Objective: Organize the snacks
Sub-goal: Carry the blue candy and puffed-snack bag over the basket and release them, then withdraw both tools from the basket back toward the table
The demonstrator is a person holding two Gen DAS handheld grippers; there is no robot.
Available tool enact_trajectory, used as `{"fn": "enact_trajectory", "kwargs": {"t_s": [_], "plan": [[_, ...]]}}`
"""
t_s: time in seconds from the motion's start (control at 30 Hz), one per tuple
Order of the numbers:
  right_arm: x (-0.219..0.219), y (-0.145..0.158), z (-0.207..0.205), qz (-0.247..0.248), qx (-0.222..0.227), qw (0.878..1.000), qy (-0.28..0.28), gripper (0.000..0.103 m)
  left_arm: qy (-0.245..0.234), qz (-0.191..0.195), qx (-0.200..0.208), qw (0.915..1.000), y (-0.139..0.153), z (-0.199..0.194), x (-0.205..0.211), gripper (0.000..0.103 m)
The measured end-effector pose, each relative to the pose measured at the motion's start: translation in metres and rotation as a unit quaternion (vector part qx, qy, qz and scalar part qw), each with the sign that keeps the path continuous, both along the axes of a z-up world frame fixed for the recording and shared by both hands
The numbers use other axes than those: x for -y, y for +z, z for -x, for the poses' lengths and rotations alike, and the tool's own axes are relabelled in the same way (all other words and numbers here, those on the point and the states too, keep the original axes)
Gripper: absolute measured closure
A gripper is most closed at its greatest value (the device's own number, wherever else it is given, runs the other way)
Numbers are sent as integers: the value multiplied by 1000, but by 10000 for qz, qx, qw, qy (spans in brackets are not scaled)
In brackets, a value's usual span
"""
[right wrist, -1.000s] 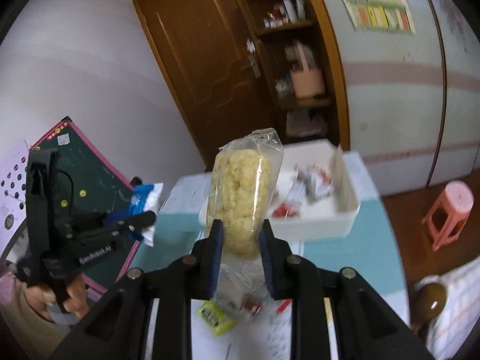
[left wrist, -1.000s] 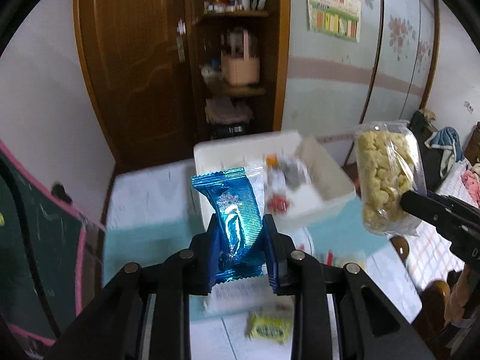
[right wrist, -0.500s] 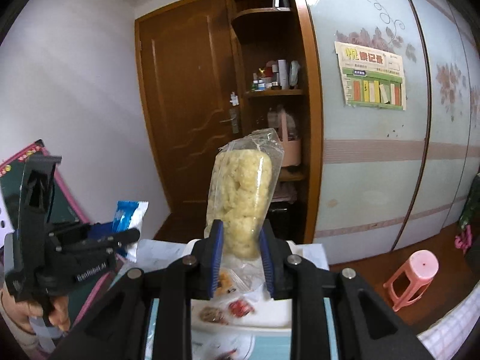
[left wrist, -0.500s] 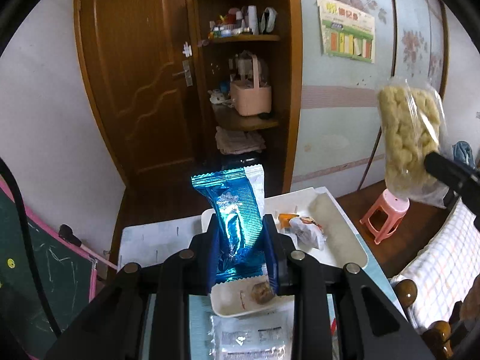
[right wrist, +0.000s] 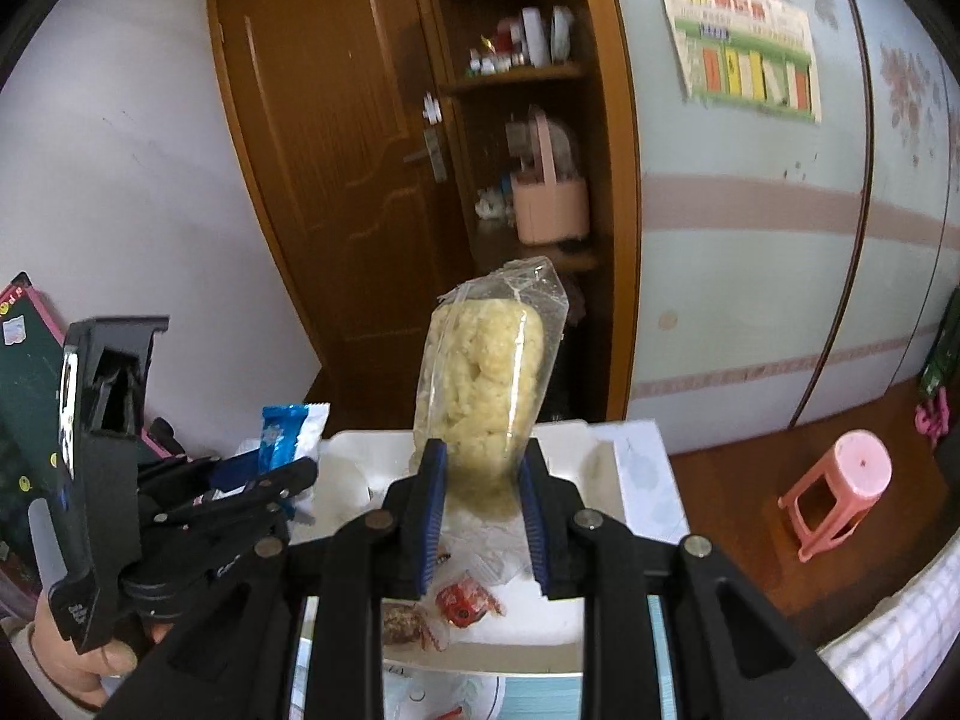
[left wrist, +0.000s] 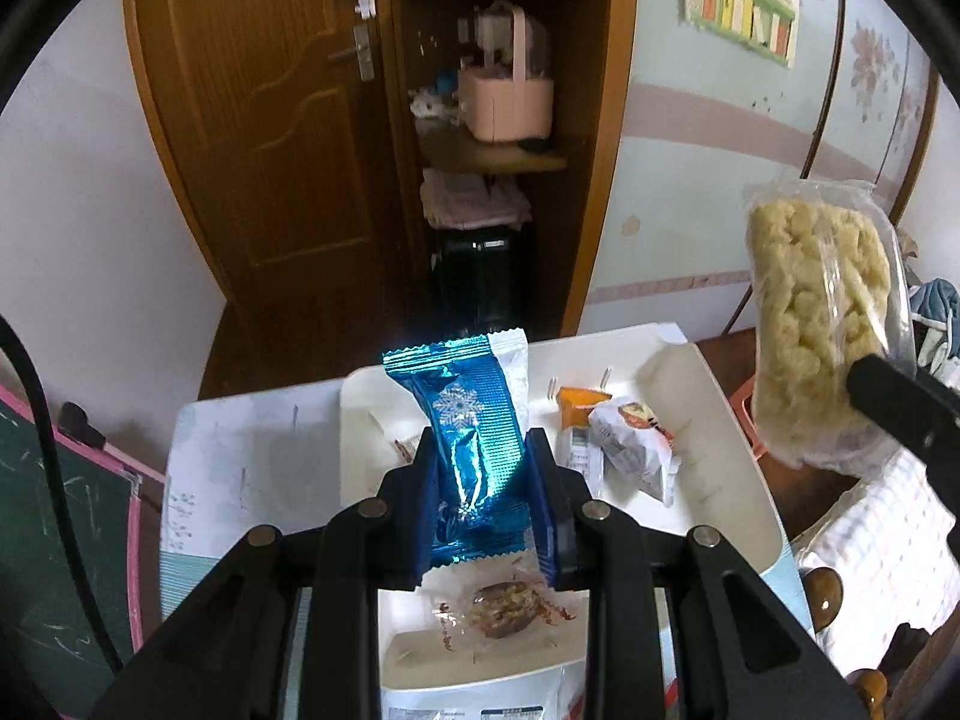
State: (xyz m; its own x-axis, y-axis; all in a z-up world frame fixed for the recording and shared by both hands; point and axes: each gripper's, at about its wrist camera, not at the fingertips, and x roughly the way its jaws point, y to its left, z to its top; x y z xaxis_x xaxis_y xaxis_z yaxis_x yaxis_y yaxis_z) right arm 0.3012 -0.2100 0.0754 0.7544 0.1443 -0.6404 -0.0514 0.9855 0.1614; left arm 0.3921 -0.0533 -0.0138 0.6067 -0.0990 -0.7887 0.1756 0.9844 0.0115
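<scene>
A shiny blue foil snack packet stands upright, pinched above a white rectangular tray. A clear bag of pale puffed-rice cake is held upright alongside. Small wrapped sweets lie in the tray.

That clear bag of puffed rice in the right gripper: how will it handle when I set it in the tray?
The puffed rice bag probably feels light: airy clumps in thin clear film. It stands upright above the right gripper, so the block seems fairly stiff, though likely crumbly if squeezed. The glossy film may slide on the white tray.

Open tray middle (wrapped snacks around)
</scene>
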Motion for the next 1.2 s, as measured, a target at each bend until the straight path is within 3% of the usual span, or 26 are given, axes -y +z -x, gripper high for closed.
{"fn": "enact_trajectory", "kwargs": {"t_s": [0.1, 0.13, 0.17, 0.23, 0.43, 0.8, 1.2], "plan": [[-3, -17, -7, 6, -201, 9998, 20, 79, 9, -71, -121, 9999, -17, -5, 3, 67], [-4, -24, -10, -13, -317, 9995, 39, 78, 8, -124, -142, 9998, -22, -6, 4, 48], [-5, -29, -13, -35, -414, 9991, 46, 78, 30, -189, -141, 9997, -25, -7, 5, 22], [-7, -36, -14, -6, -537, 9985, 52, 78, 154, -363, -17, 9992, -33, -5, 7, 7], [-11, -41, -9, 162, -690, 9975, -38, 61, 91, -426, -122, 9990, -46, 1, 5, 7], [-14, -34, 7, 74, -785, 9968, -134, 60, 139, -221, -74, 9996, -36, 24, -12, 7], [-19, -23, 32, -49, -802, 9965, -219, 60, 158, 38, 108, 9998, -2, 61, -28, 7]]}}
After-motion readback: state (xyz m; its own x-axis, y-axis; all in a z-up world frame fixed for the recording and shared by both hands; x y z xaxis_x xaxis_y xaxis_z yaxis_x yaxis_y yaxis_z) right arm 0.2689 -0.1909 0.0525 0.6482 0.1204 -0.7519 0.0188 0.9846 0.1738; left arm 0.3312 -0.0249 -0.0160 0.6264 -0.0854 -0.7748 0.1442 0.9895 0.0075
